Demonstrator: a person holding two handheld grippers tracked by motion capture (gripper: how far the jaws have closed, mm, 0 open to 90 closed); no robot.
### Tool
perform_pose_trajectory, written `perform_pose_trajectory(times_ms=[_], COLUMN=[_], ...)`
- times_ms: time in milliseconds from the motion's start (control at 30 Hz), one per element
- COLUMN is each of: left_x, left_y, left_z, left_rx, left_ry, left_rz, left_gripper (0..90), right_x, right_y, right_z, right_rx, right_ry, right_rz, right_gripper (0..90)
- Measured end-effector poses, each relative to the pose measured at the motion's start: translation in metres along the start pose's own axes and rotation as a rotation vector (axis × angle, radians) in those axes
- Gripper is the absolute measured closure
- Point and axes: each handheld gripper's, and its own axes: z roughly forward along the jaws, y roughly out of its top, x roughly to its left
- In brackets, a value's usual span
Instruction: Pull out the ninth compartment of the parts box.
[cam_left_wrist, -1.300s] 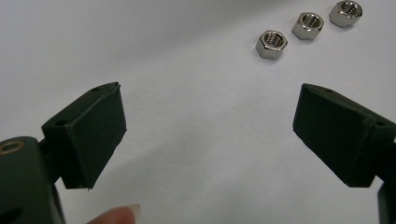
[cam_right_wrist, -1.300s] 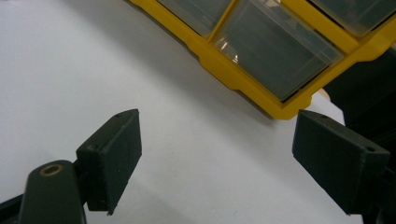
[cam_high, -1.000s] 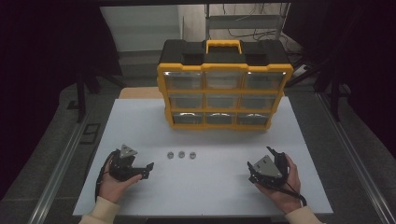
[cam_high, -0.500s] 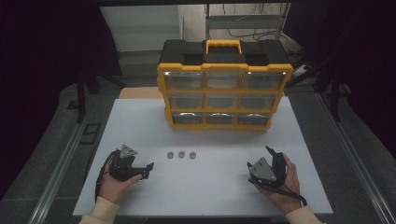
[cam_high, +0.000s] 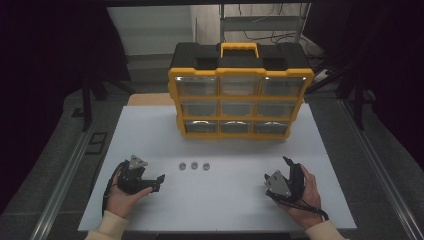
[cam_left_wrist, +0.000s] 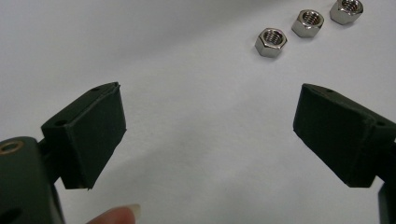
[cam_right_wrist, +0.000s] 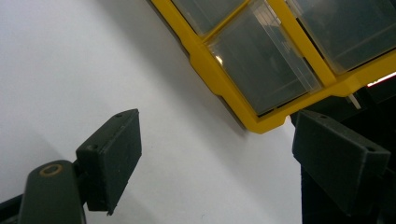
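Note:
Three small steel hex nuts (cam_high: 194, 165) lie in a row on the white table (cam_high: 230, 145), left of centre. In the left gripper view the nuts (cam_left_wrist: 271, 42) sit beyond and to the right of the jaws. My left gripper (cam_high: 158, 183) rests at the front left, pointing right, a short way from the nuts. It is open (cam_left_wrist: 210, 135) over bare table with nothing in it. My right gripper (cam_high: 285, 172) rests at the front right, also open (cam_right_wrist: 215, 149) and empty. It points toward the lower right corner of the yellow and black drawer organizer (cam_right_wrist: 219, 79).
The organizer (cam_high: 240, 95) stands upright at the back middle of the table, with clear drawers (cam_high: 241, 107) facing me and a yellow handle on top. A person's fingertip (cam_left_wrist: 116, 215) shows by the left jaw. Metal rails and dark floor flank the table.

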Motion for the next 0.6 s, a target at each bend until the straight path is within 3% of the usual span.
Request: perform_pose_trajectory(times_ms=[600], left_x=[-0.0002], left_y=[-0.0002], left_z=[0.0007], left_rx=[0.004], left_ry=[-0.001], left_rz=[0.003], left_gripper=[9.4], right_x=[0.0073], right_y=[0.0025], right_z=[0.0015], right_rx=[0.010], right_ry=[-0.038], right_rz=[-0.116], right_gripper=[15.9])
